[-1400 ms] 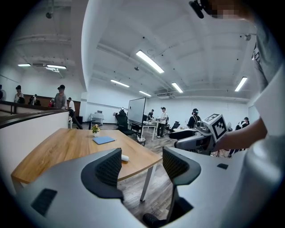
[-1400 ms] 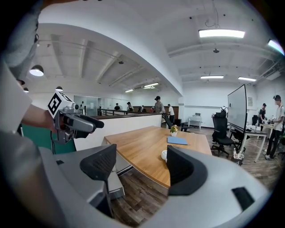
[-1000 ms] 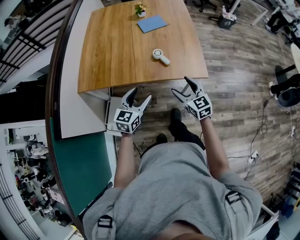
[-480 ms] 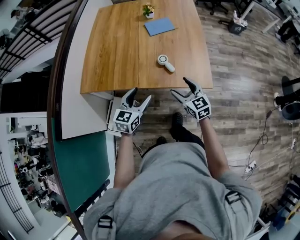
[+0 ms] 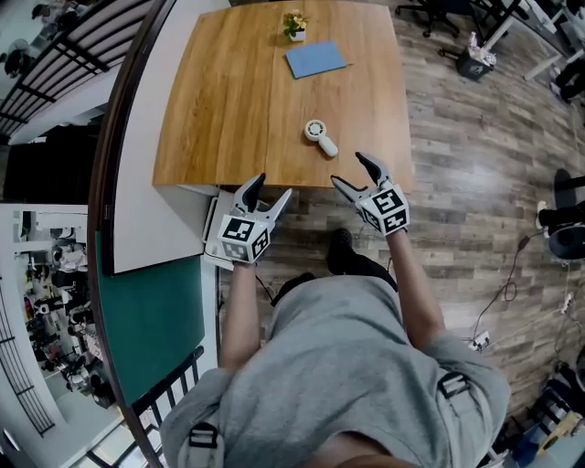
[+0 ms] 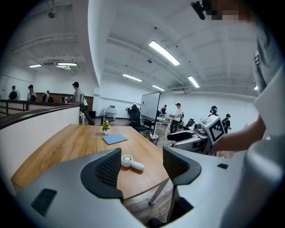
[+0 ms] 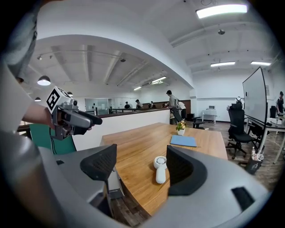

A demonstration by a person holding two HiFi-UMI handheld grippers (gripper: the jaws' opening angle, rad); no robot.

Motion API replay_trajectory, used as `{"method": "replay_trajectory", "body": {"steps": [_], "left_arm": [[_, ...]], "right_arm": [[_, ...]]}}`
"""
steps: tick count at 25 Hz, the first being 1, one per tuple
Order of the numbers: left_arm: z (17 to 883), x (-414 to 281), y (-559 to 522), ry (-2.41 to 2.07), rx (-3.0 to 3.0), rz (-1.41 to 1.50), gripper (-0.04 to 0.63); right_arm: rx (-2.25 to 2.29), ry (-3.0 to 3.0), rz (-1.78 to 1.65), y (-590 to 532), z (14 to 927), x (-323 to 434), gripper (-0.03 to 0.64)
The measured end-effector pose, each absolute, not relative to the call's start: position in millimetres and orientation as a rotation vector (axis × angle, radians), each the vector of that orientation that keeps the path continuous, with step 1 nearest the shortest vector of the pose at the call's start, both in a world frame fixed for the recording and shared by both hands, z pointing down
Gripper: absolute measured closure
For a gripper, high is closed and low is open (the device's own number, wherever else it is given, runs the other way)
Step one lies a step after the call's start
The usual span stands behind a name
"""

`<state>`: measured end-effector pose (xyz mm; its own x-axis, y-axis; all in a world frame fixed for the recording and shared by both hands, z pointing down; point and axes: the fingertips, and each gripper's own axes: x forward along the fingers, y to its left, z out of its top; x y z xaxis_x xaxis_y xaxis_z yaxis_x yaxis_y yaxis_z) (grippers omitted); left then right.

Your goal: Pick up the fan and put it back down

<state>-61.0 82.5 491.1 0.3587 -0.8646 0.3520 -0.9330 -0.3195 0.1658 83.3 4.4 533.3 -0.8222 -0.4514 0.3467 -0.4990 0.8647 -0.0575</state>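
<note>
1. Head view: the fan lies flat on the wooden table, nr the near edge & toward your right side, round head pointing away from you, handle toward you. Nothing touches it. Further back on the table are a blue pad & a small potted plant, both well apart from the fan. You hold your left gripper just short of the table's near edge, over the wood floor. Its jaws are spread wide w/ nothing btwn them. Your right gripper is also spread wide & empty. One of its fingertips overlaps the table's near edge in this view, w/ the fan just beyond it. Can't tell its height over the table from here.

2. Left gripper view: jaws stand wide apart & grip nothing. The fan shows in the gap btwn them but sits off on the table, clear of both pads. Blue pad & potted plant are behind it. Your right gripper shows at the right, off the table's edge. Bkgd: a whiteboard & several people standing.

3. Right gripper view: jaws wide apart, nothing held. The fan shows in the gap, closer to the right-hand pad, lying on the table w/ its handle toward you & touching neither pad. Blue pad & potted plant lie beyond it. Your left gripper shows at the left, up beside the table's near corner. An office chair stands on the floor at the right.
</note>
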Motion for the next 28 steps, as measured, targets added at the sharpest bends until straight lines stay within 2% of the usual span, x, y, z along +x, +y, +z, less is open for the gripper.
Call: {"method": "replay_trajectory", "body": {"steps": [12,28], "left_arm": [[490,-59,19,-1.689,2.214,0.263,0.301],[513,-90,-29,-1.697,2.147,0.270,0.301]], "right_arm": [[0.539,-2.695,0.182,-59,552,86,0.262],[0.454,-2.644,0.252,-99,590,57,0.264]]}}
